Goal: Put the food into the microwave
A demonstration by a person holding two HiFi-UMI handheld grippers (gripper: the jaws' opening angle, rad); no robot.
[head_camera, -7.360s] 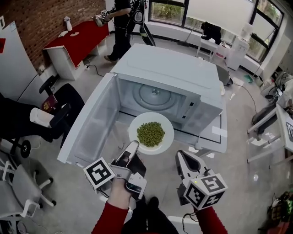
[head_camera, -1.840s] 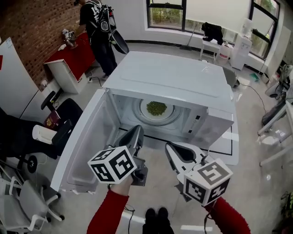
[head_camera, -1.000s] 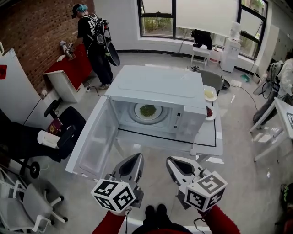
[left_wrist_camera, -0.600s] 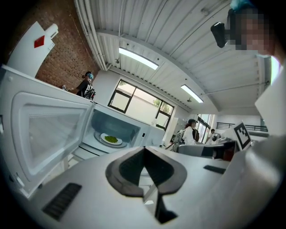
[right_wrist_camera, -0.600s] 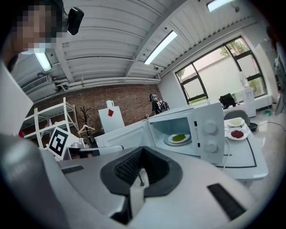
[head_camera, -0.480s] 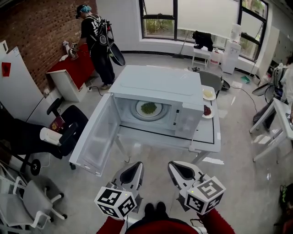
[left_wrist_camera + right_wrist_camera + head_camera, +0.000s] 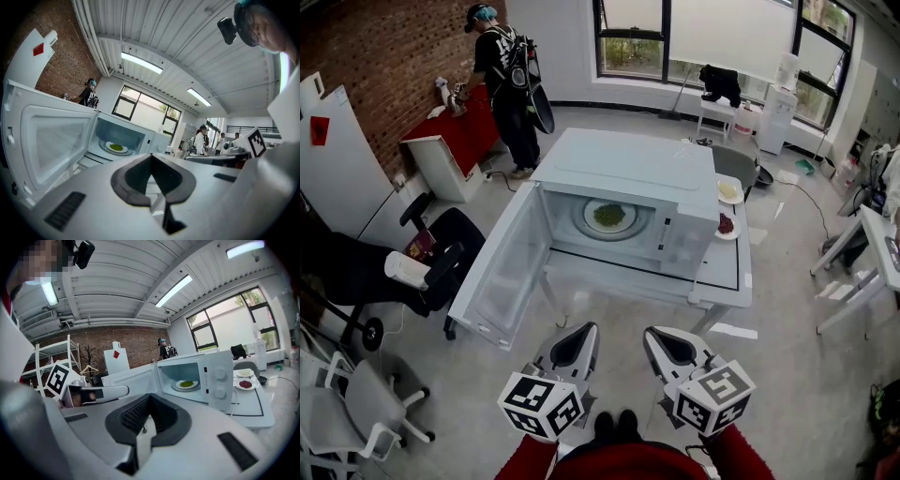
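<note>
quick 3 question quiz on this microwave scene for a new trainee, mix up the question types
1. True or false: the door of the microwave is shut.
2. Where is the plate of green food? A. inside the microwave B. on top of the microwave C. on the open door
3. Fill in: the left tool and the right tool each hold ____.
Key: 1 false; 2 A; 3 nothing (both are shut and empty).
</note>
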